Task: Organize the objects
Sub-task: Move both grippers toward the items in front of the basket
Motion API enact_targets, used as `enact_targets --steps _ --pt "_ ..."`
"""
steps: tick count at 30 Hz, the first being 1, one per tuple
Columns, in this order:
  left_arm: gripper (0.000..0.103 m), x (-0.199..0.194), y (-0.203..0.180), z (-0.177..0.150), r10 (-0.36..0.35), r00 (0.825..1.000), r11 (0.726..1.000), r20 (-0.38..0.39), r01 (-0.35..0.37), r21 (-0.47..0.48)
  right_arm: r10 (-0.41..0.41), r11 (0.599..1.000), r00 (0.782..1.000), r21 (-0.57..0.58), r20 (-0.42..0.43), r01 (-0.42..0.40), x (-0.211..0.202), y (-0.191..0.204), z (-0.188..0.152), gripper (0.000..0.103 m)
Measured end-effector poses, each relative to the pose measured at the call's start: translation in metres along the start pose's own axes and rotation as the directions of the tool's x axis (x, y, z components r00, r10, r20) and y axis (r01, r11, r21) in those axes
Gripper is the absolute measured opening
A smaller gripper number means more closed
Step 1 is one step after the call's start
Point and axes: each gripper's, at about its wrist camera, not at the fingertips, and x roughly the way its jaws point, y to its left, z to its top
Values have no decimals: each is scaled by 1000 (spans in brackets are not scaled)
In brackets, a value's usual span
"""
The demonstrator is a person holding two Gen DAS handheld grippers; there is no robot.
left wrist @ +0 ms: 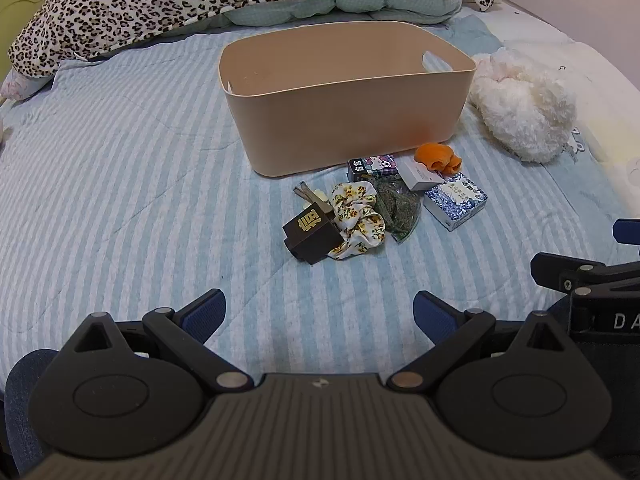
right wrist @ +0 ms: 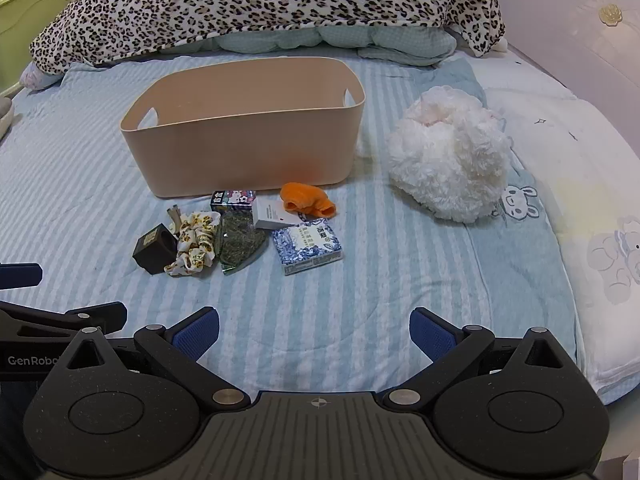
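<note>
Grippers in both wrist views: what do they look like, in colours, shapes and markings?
The two match. The left gripper and right gripper each have black angular linkage arms with silver pivot pins, blue textured finger pads, two round black housings and a ribbed grey body bearing a small crosshair mark. White lettering shows on their sides: "GenRobo" on the left, "DA" on the right. No cables visible.

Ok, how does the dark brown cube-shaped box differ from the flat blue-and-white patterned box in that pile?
The dark brown cube-shaped box is blocky and tall; the flat blue-and-white patterned box is thin and lies flat. The brown one is plain apart from a gold mark; the blue one is covered in print. Brown sits at the pile's left end touching the floral scrunchie, blue at its right. Both rest on the striped bedsheet, outside the beige bin.
</note>
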Motion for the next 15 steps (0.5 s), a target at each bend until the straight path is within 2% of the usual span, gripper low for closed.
enact_targets --steps 15 --pt "100 3 4 2 2 1000 1000 1 -2 -1 -4 1000 1000 -3 -3 4 4 -2 2 103"
